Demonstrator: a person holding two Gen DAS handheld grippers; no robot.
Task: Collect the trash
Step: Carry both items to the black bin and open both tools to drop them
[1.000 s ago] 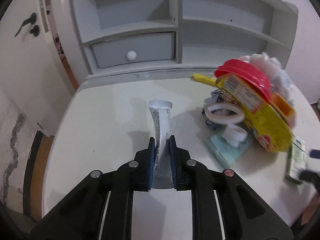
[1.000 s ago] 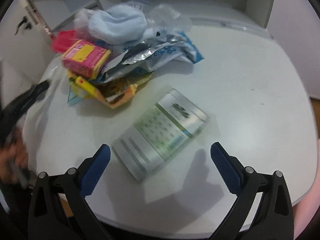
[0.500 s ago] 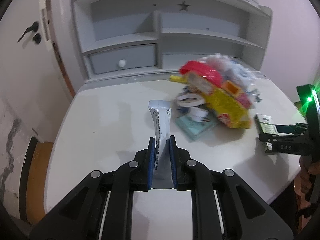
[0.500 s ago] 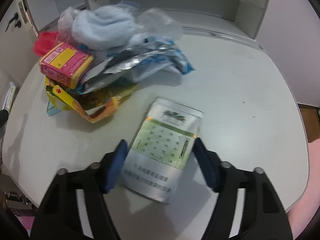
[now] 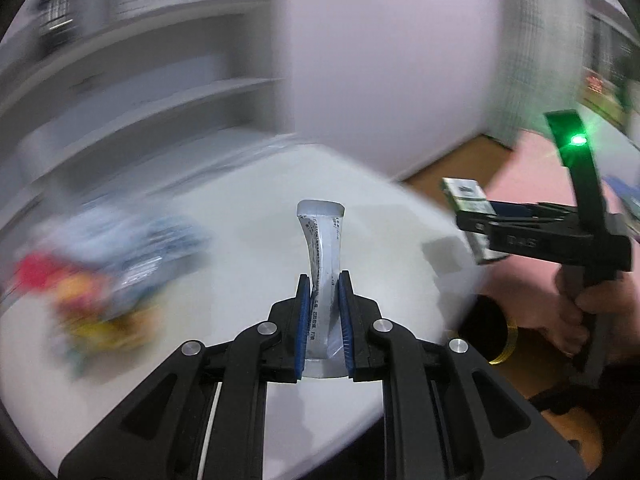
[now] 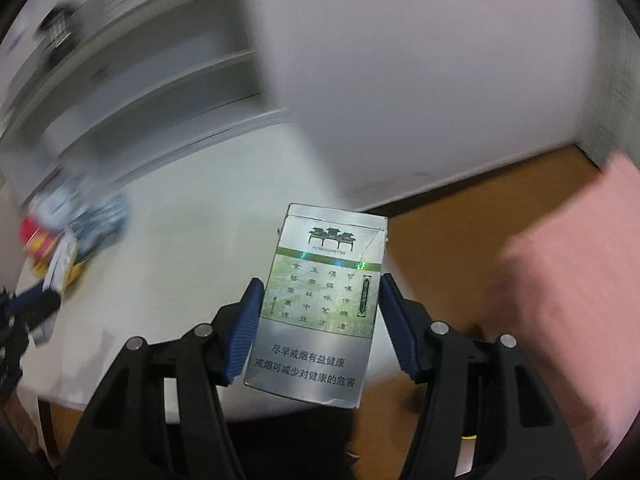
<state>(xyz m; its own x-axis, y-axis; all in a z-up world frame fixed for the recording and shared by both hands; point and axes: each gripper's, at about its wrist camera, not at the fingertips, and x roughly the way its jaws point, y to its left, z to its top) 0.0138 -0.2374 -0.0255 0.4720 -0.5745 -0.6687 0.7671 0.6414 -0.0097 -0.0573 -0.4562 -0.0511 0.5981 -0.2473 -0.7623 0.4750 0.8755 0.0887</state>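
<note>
Both tools tilt down over the worktop [image 5: 248,200]: left tool [image 5: 323,312] clamped narrow, right tool [image 6: 318,320] clamped wide.

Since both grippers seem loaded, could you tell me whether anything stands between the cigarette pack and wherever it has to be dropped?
No bin is clearly identifiable in either view, so the path cannot be judged. The right gripper holds the cigarette pack past the table edge, over open floor; the left gripper grips a silver sachet.
</note>
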